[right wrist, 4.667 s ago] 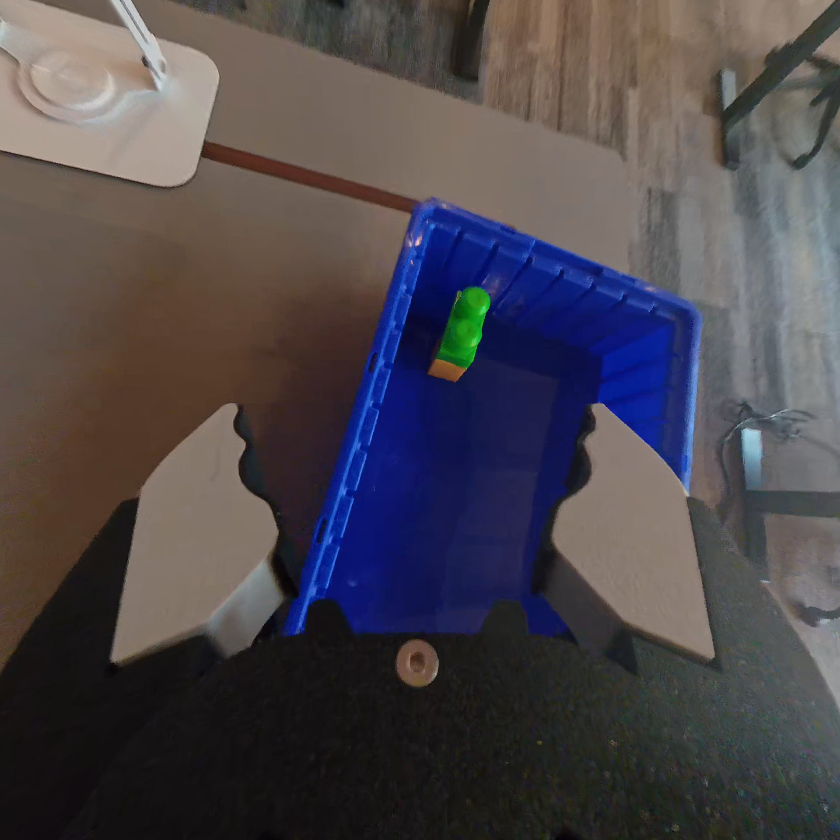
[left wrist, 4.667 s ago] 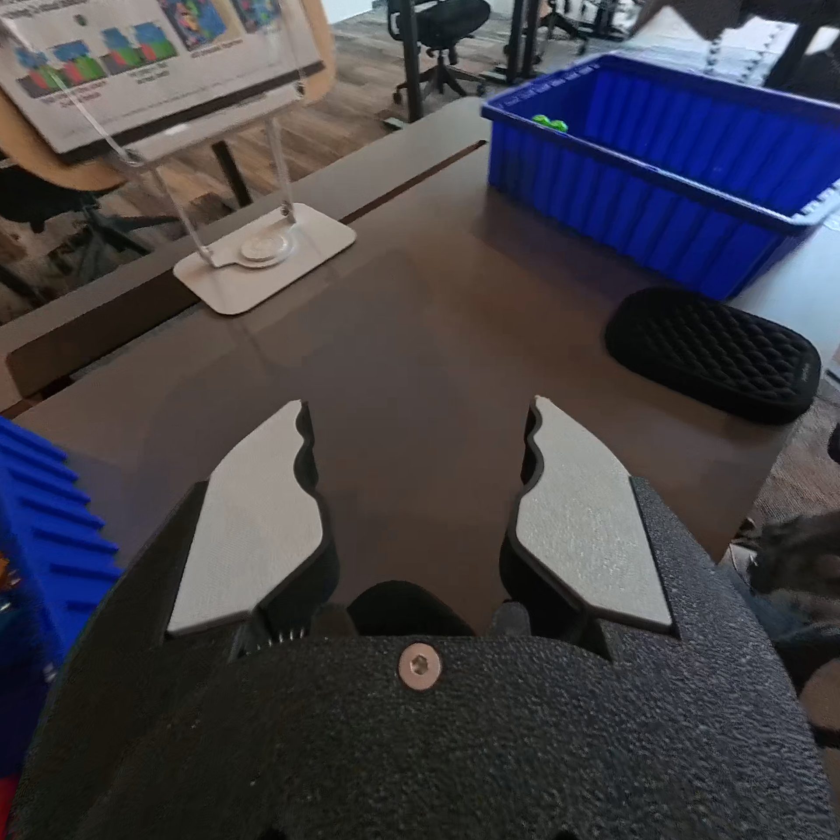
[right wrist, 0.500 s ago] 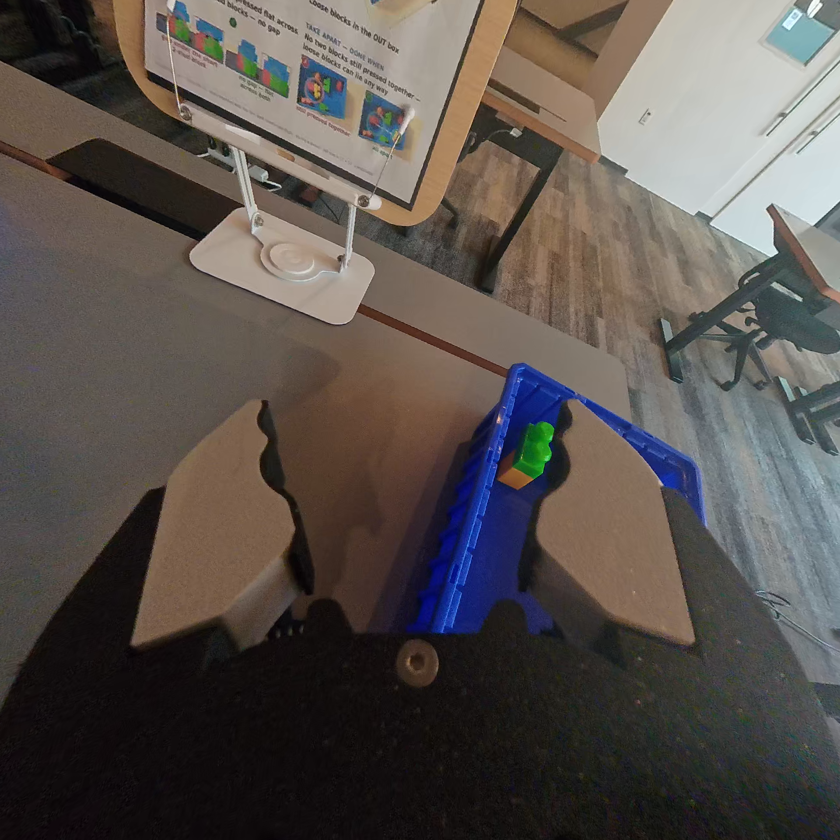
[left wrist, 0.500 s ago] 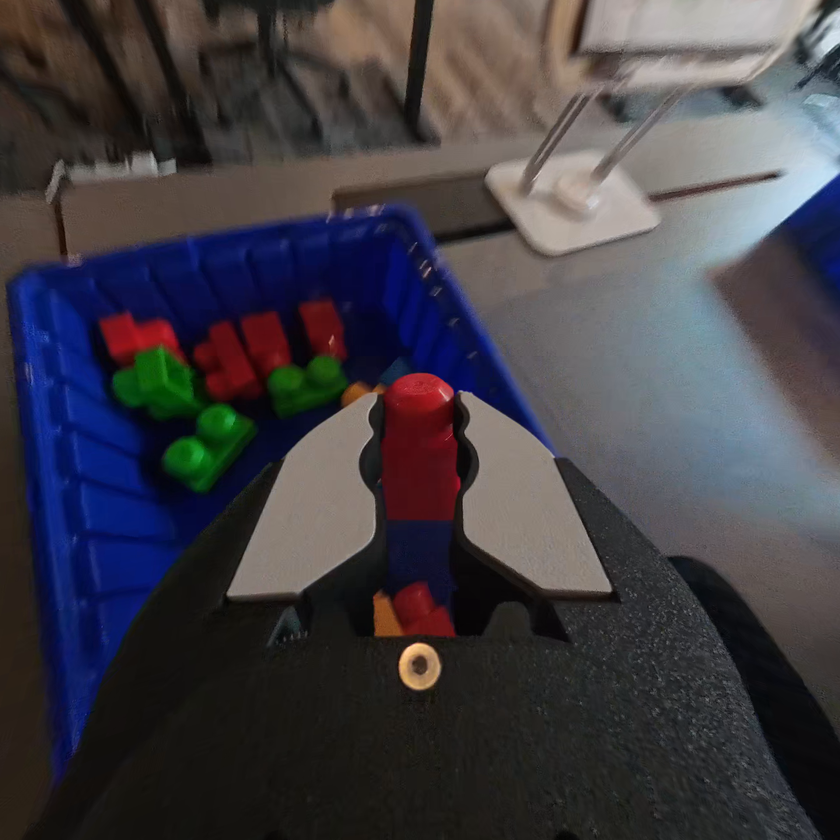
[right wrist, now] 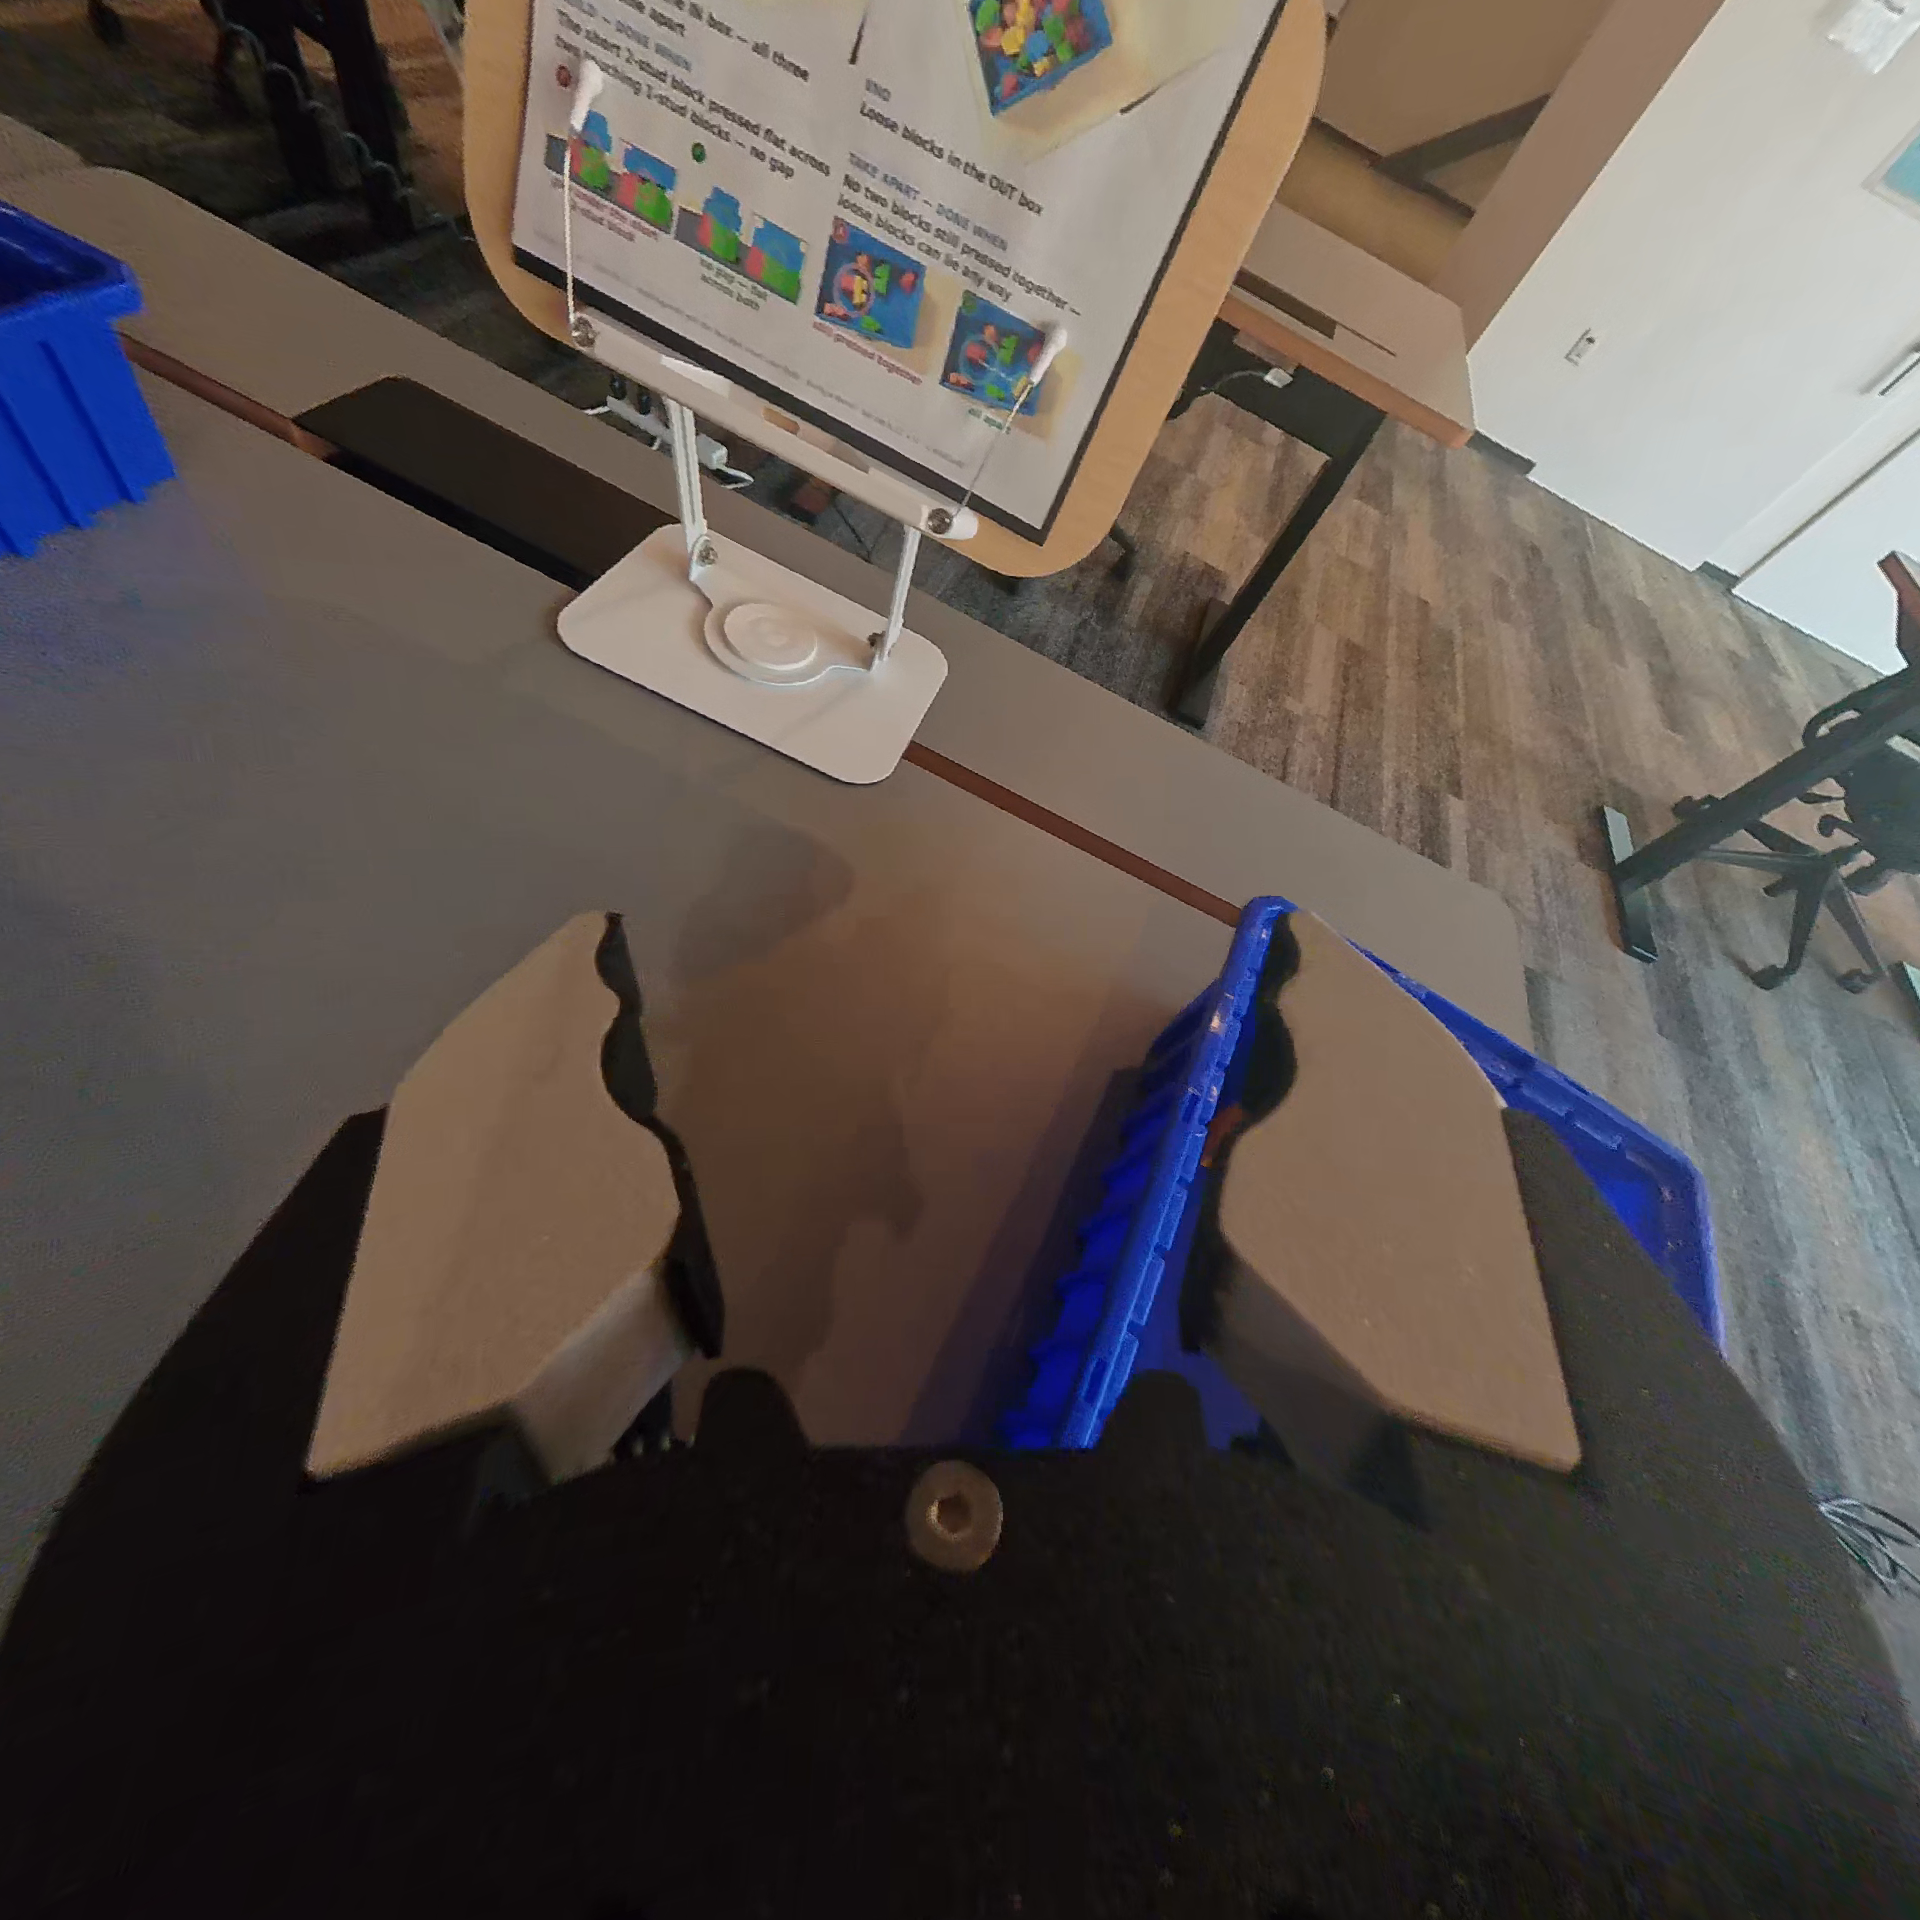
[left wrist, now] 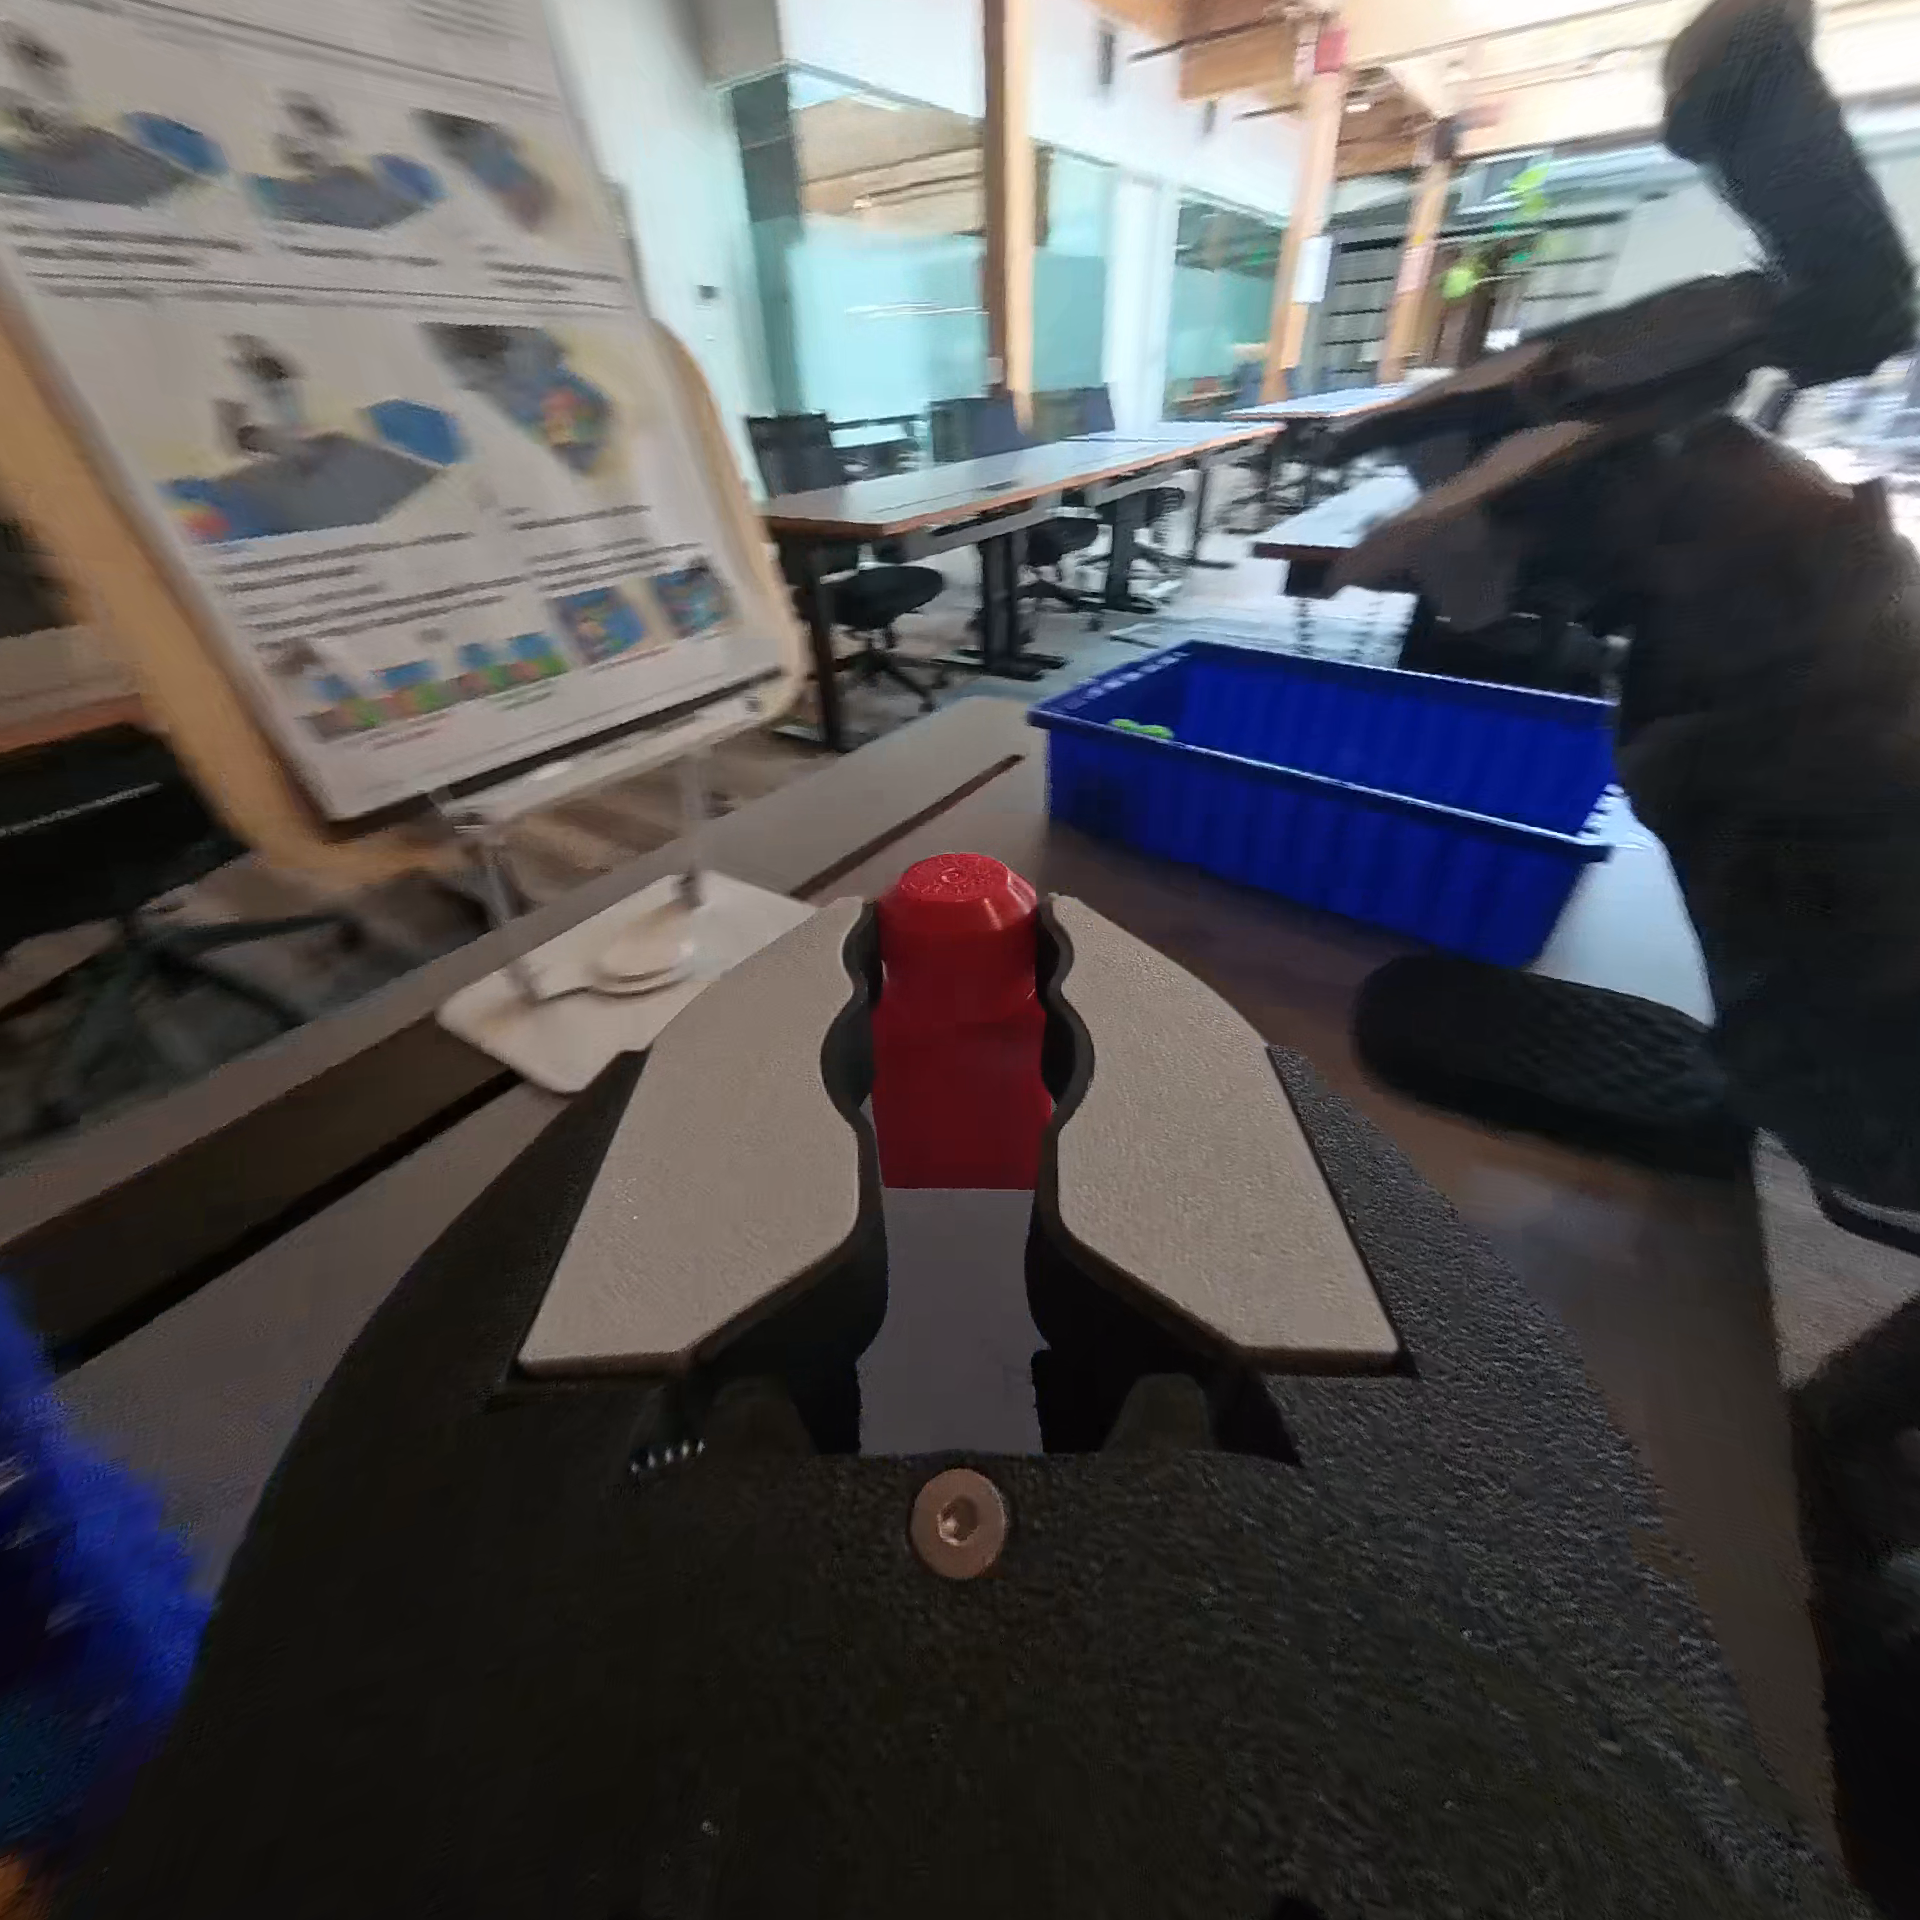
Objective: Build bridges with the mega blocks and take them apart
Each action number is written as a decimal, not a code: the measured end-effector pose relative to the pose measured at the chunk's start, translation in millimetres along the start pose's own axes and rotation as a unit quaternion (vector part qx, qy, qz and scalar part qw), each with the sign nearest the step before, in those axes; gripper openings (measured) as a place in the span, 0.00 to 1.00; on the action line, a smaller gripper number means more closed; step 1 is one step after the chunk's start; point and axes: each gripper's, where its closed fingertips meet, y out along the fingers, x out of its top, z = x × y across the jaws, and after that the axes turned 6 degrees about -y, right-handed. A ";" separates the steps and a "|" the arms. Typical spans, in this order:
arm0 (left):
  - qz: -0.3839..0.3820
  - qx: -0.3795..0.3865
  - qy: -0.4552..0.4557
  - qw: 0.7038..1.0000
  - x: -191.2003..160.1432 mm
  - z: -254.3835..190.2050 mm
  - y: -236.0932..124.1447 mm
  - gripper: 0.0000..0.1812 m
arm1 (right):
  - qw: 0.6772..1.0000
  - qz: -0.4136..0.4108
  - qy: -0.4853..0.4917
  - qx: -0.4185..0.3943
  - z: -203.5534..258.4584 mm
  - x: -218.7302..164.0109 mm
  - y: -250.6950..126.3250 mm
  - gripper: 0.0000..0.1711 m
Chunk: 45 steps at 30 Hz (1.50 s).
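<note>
My left gripper (left wrist: 956, 914) is clamped on a red block (left wrist: 958, 1039) above the table (left wrist: 1351, 966); my right gripper (right wrist: 951, 935) hangs wide open, empty, beside the blue bin (right wrist: 1164, 1195).

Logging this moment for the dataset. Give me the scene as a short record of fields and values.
left gripper: shut on the red plastic one-stud block, held above the dark table
right gripper: open, empty, jaws wide apart
blue ribbed plastic bin: on the table's far right; something green shows inside
second blue bin: at the table's left end
white instruction board on a stand: at the table's far edge
black textured pad: lying before the first bin
</note>
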 end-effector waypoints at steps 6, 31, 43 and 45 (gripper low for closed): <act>0.020 -0.102 0.001 0.995 -56.2 -41.4 53.4 0.15 | 1.000 0.017 -0.012 0.022 10.0 -10.3 7.2 0.66; 0.125 -0.197 0.005 0.972 -179.5 -49.6 103.0 0.15 | 0.892 -0.066 -0.106 0.434 171.2 -36.9 19.9 0.62; 0.199 -0.207 0.021 0.958 -200.2 -56.2 108.6 0.16 | 0.850 -0.022 -0.150 0.505 225.4 -70.0 34.7 0.60; 0.200 -0.206 0.024 0.957 -200.8 -56.7 108.5 0.16 | 0.849 -0.021 -0.148 0.507 227.9 -71.3 36.3 0.60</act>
